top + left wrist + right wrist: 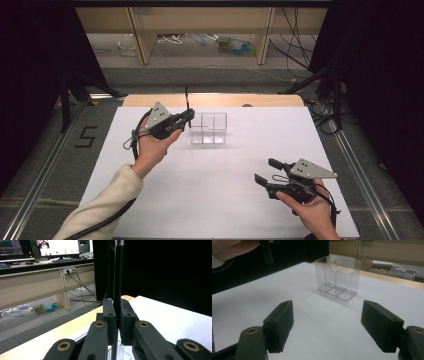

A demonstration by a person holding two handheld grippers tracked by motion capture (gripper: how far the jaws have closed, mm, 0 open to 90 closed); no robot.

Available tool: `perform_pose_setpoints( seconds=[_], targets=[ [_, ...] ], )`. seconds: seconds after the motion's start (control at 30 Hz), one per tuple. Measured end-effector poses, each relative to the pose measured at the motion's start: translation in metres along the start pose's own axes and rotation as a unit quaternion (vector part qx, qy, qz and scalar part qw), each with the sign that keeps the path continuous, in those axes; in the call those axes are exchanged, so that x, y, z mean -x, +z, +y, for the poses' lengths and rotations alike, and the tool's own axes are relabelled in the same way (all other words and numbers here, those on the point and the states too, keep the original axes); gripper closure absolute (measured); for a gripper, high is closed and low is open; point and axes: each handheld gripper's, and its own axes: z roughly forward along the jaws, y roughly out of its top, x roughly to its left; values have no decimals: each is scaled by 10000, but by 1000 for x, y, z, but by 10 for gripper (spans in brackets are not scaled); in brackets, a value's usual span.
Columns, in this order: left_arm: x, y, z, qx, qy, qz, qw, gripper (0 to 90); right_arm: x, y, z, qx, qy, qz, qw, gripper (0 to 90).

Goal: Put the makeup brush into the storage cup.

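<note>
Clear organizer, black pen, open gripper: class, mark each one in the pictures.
clear organizer (342, 281), right gripper view, front wall.
black pen (118, 277), left gripper view, shaft above jaws.
right gripper (267, 171), high view, between fingertips.

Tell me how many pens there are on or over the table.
1. A black pen stands upright, clamped in the left gripper, beside the clear organizer. The organizer's compartments look empty.

Grey floor (200, 75), wooden desk (200, 20), trailing cables (295, 45), dark surroundings.

pen (118, 272) top cut off, lower end hidden behind jaws
</note>
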Motion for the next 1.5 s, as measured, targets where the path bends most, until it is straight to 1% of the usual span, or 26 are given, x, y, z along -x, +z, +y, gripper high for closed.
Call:
perform_pose_setpoints(
  seconds=[0.27, 0.43, 0.77, 0.9, 0.97, 1.13, 1.17, 1.5],
  targets=[
    [0, 4, 0, 2, -11, -21, 10000, 849, 0, 0, 0, -2, 8, 19, 10000, 272],
    [-1, 5, 0, 2, -9, -1, 10000, 849, 0, 0, 0, -16, -22, -18, 10000, 272],
    [-3, 9, -1, -5, -23, 28, 10000, 849, 0, 0, 0, -22, -9, -12, 10000, 273],
    [-4, 11, -1, -5, 5, 54, 10000, 849, 0, 0, 0, -14, -21, -16, 10000, 273],
    [-4, 12, -2, 12, -41, 51, 10000, 849, 0, 0, 0, -14, -10, -8, 10000, 272],
    [-6, 14, -3, -7, 11, 68, 10000, 849, 0, 0, 0, -15, -26, -16, 10000, 273],
    [-6, 14, -3, -4, -46, 81, 10000, 849, 0, 0, 0, -10, -13, 6, 10000, 273],
    [-8, 18, -3, -10, -3, 99, 10000, 848, 0, 0, 0, -21, -18, 6, 10000, 273]
  ],
)
